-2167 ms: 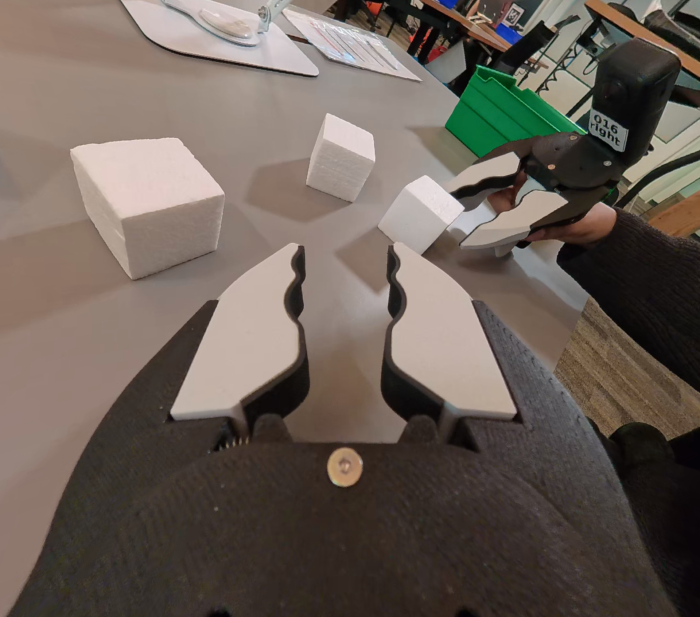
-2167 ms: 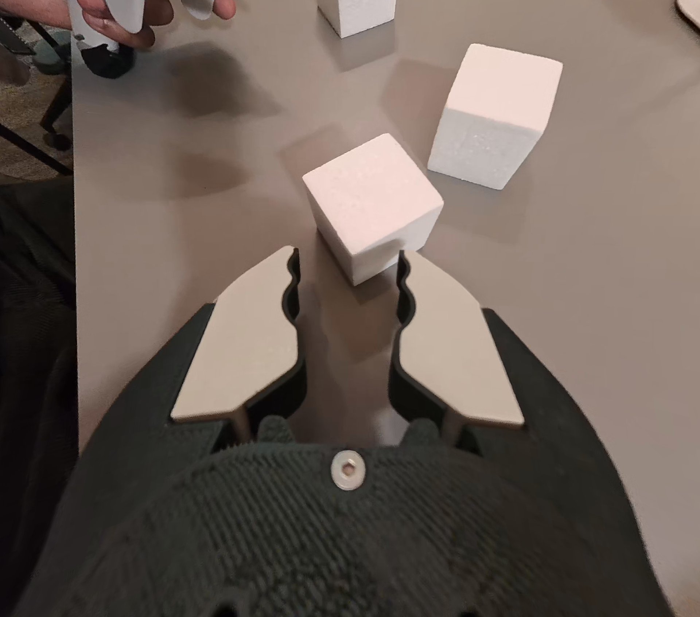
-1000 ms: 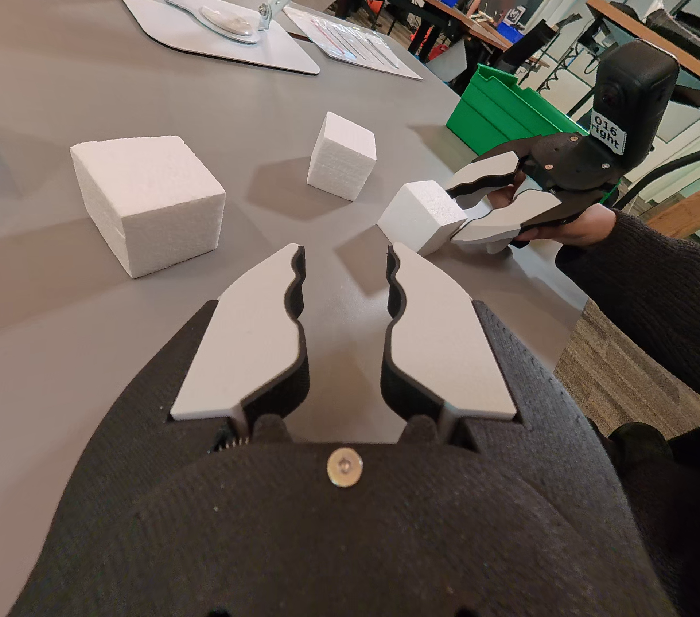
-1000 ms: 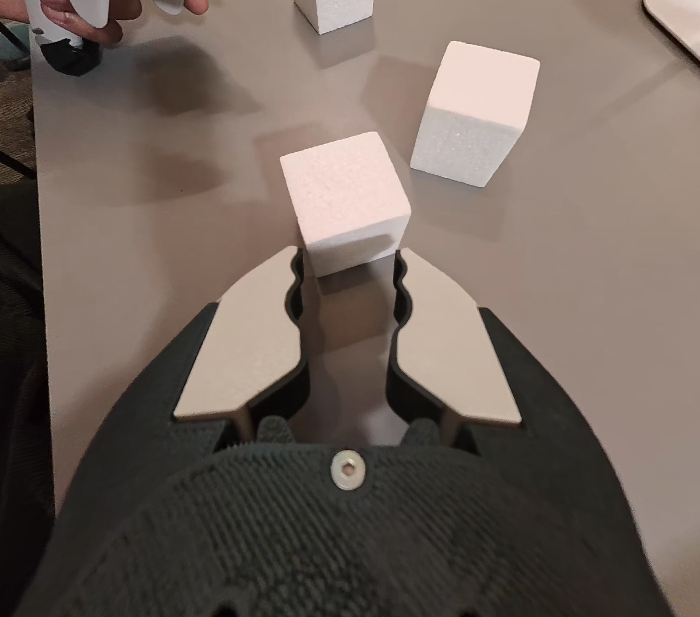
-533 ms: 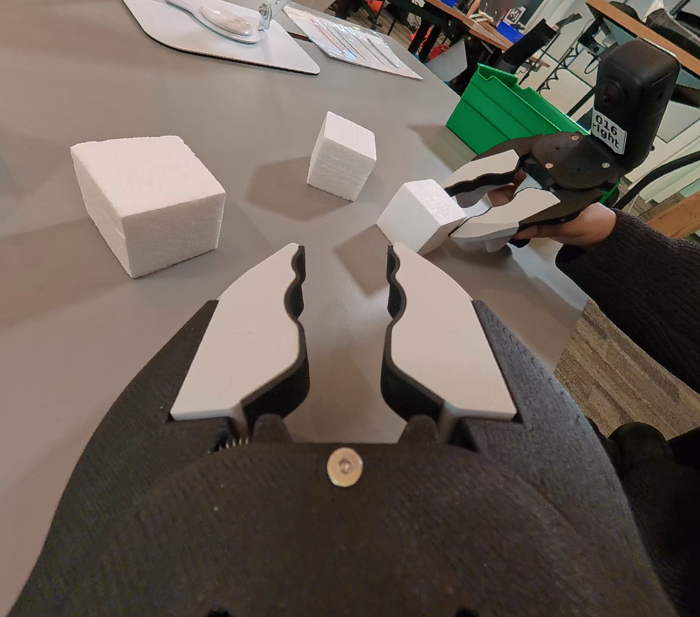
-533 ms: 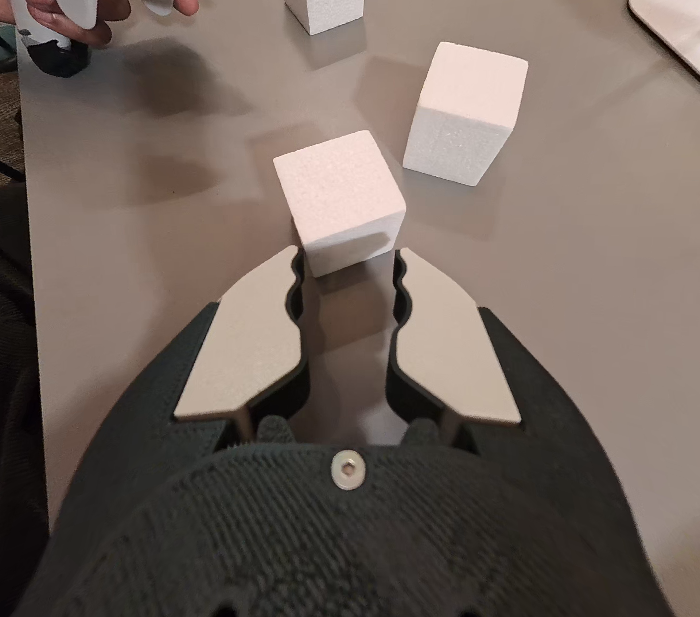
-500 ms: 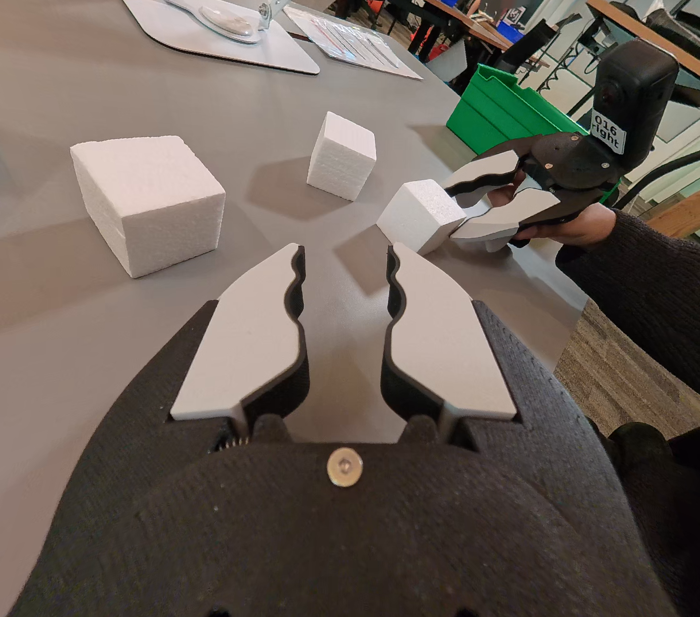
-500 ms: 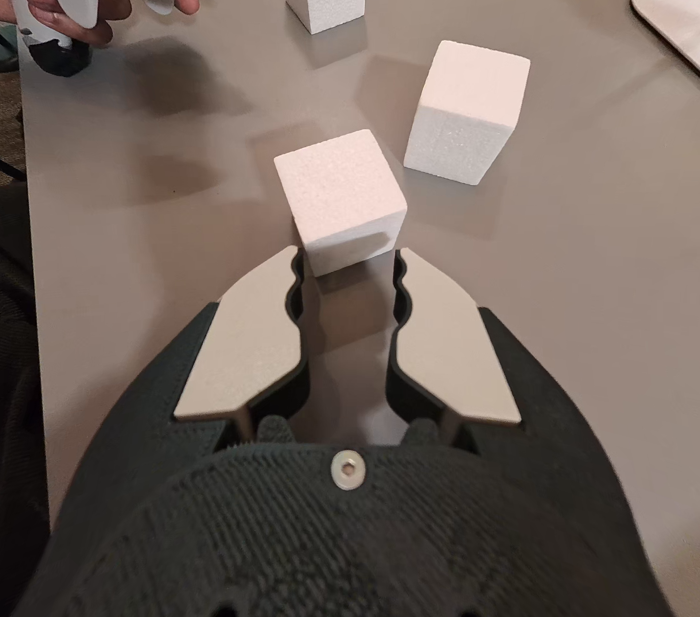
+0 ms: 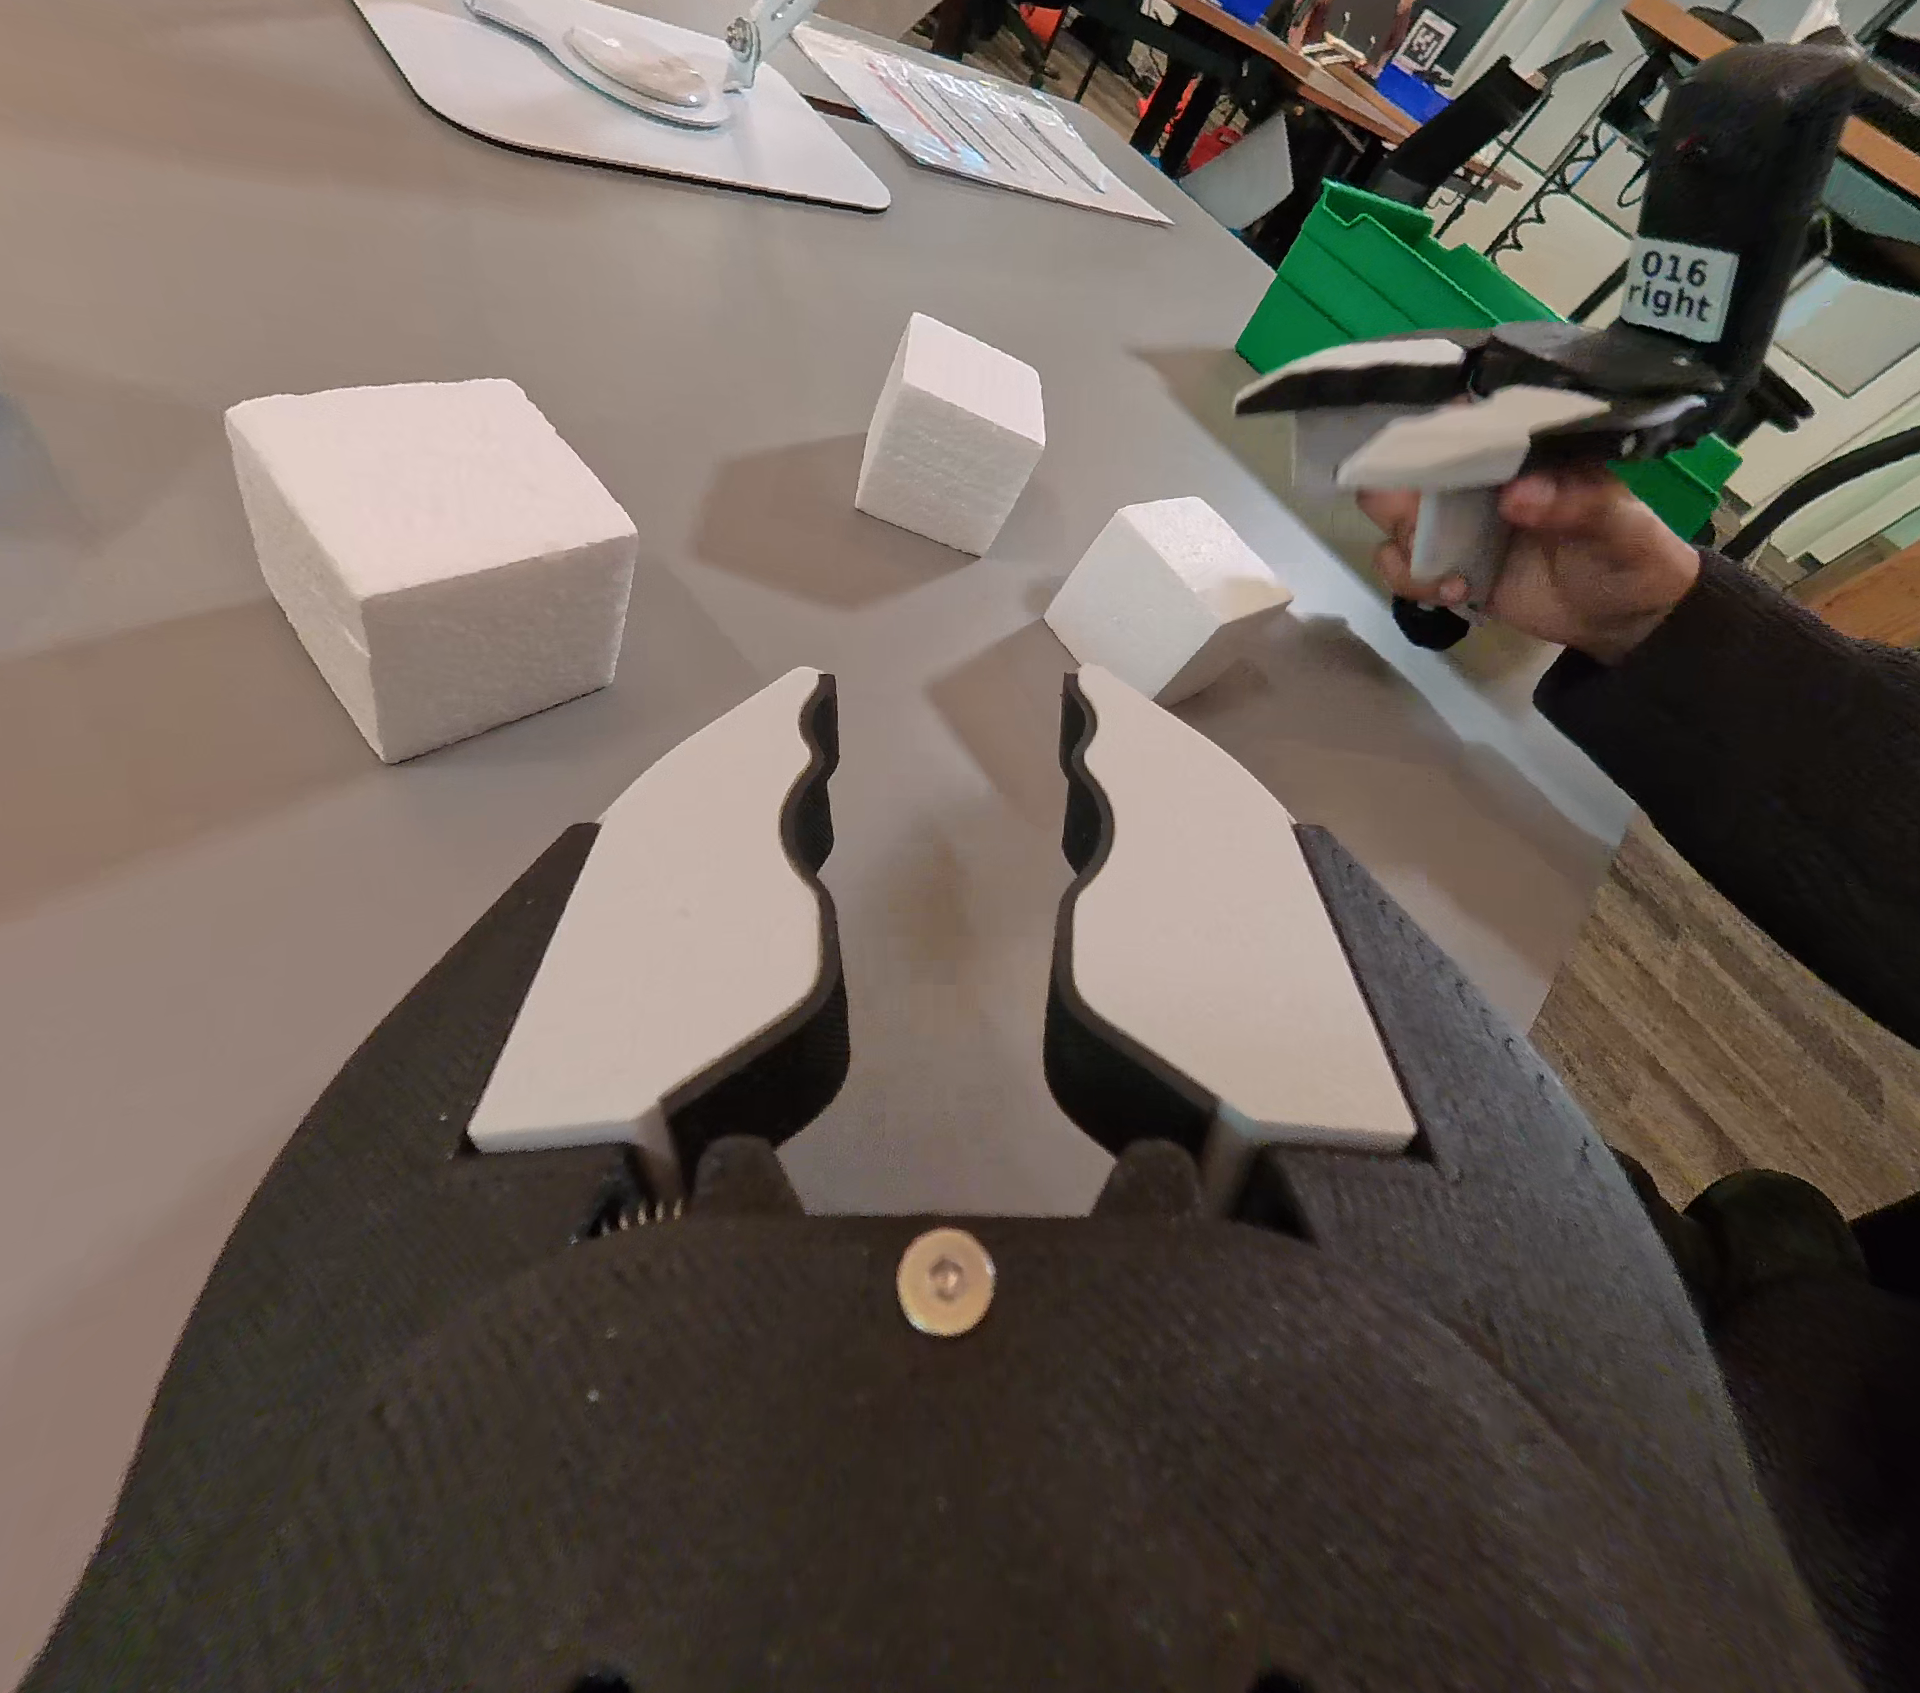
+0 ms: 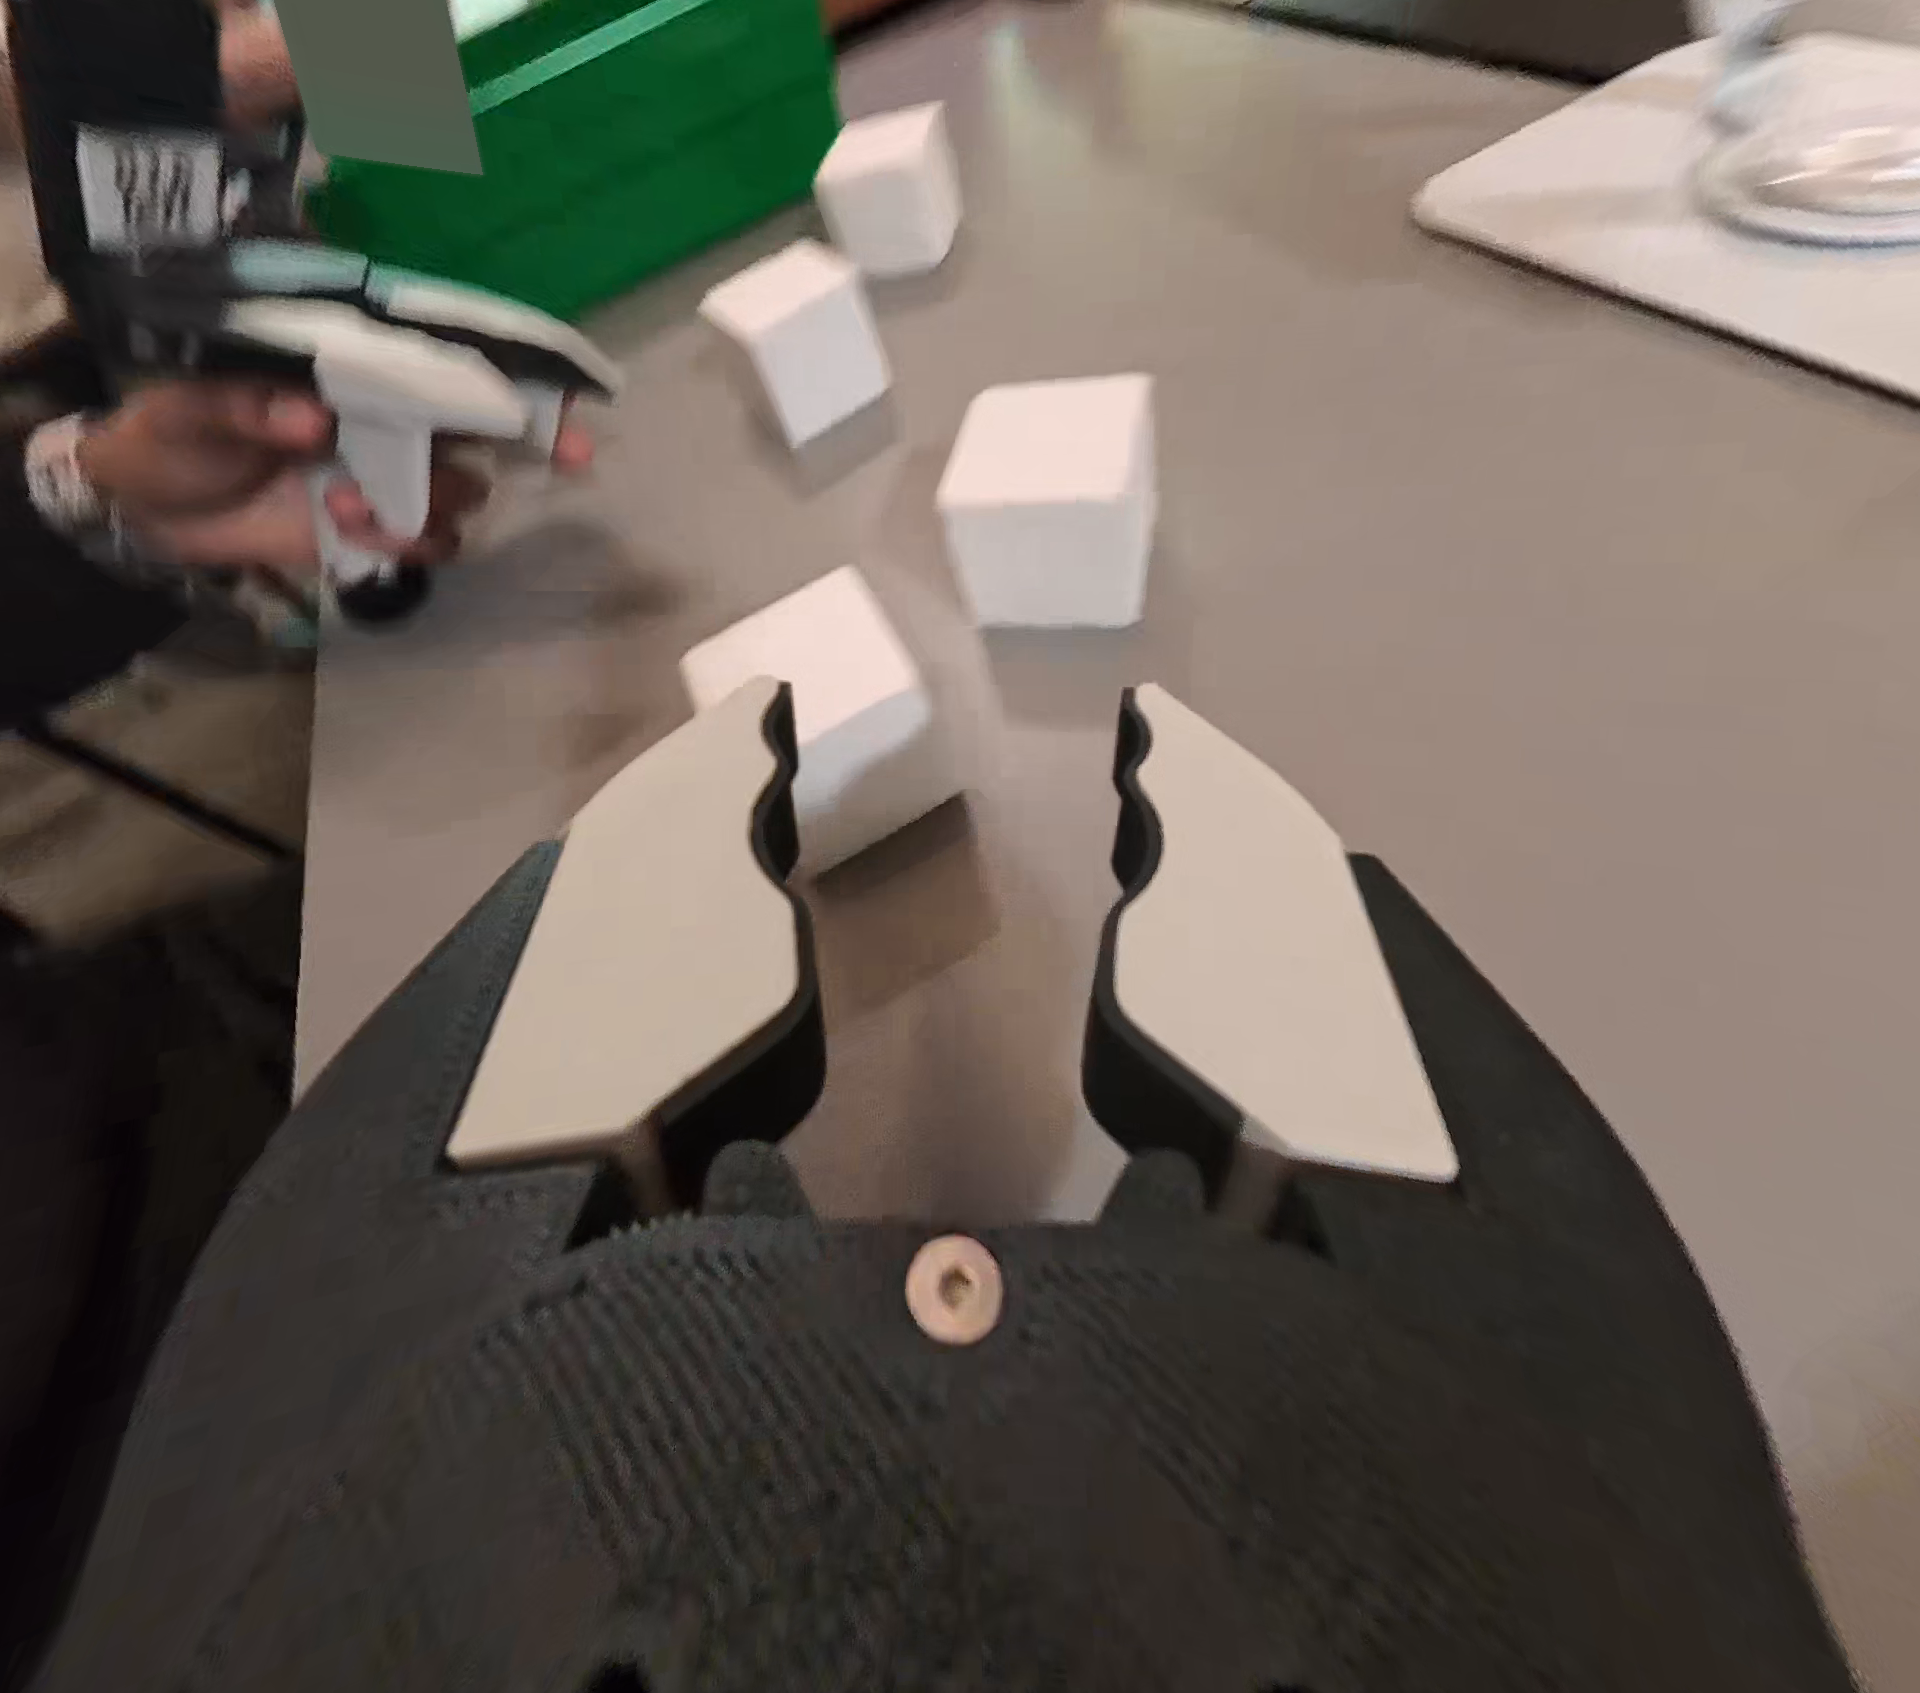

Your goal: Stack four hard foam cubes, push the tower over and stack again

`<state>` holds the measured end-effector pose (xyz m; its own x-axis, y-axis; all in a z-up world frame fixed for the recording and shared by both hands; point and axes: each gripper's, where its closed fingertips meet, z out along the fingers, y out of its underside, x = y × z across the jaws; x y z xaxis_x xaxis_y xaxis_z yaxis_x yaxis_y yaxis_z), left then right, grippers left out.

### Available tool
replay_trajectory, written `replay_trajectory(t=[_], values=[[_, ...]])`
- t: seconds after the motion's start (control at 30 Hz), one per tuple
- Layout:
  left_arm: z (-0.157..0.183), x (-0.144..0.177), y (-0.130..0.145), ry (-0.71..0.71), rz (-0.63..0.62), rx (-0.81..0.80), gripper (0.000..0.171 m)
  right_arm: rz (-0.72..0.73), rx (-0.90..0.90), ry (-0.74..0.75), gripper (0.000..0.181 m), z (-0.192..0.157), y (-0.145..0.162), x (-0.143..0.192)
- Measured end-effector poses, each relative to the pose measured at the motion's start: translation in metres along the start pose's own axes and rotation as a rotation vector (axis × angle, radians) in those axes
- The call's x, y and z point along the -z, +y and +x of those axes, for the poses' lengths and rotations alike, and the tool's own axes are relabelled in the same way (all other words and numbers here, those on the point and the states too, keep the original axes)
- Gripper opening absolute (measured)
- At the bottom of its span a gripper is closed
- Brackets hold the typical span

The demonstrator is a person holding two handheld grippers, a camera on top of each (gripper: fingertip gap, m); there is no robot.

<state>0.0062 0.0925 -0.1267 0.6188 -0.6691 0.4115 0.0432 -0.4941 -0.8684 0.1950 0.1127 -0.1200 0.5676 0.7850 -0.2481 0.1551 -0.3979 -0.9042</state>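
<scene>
Three white foam cubes stand on the grey table: a large one at left, a middle one, and a small one turned at an angle. My left gripper is open and empty, low over the table between the large and small cubes. My right gripper hangs above the table, right of the small cube, open and empty. In the blurred right wrist view my right gripper is wide open. The small cube lies just past its left fingertip, and the middle cube lies beyond. The left gripper shows at left.
A white stand base and a laminated sheet lie at the far side. A green bin stands off the table's right edge. Two more foam cubes sit farther along. Wood-patterned floor lies beyond the near right edge. Between my right fingertips and the small cube there is roughly 4 cm.
My right gripper has risen and drawn back from the small cube, opened wider and tilted up. The cube stays on the table. My left gripper has not moved.
</scene>
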Motion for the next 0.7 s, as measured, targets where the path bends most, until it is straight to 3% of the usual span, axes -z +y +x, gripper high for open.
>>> replay_trajectory(t=[0.1, 0.17, 0.37, 0.5, 0.6, 0.7], values=[[-0.001, 0.0, 0.0, 0.001, 0.001, 0.012, 0.041, 0.129, -0.118, 0.104, 0.062, 0.03, -0.027, 0.0], [-0.002, 0.0, 0.0, 0.002, -0.001, 0.017, 0.041, 0.136, -0.135, 0.158, 0.062, 0.035, -0.037, -0.011], [-0.002, 0.001, -0.001, -0.001, 0.008, 0.023, 0.041, -0.156, 0.01, 0.188, 0.072, 0.027, -0.024, -0.061], [-0.004, 0.001, -0.001, 0.0, 0.009, 0.034, 0.041, -0.264, -0.006, 0.147, 0.076, 0.023, -0.015, -0.085], [-0.004, 0.001, -0.001, 0.003, 0.01, 0.043, 0.041, -0.313, -0.028, 0.131, 0.069, 0.026, -0.009, -0.093], [-0.005, 0.001, -0.001, 0.005, 0.012, 0.051, 0.041, -0.269, -0.045, 0.117, 0.038, 0.029, -0.017, -0.088]])
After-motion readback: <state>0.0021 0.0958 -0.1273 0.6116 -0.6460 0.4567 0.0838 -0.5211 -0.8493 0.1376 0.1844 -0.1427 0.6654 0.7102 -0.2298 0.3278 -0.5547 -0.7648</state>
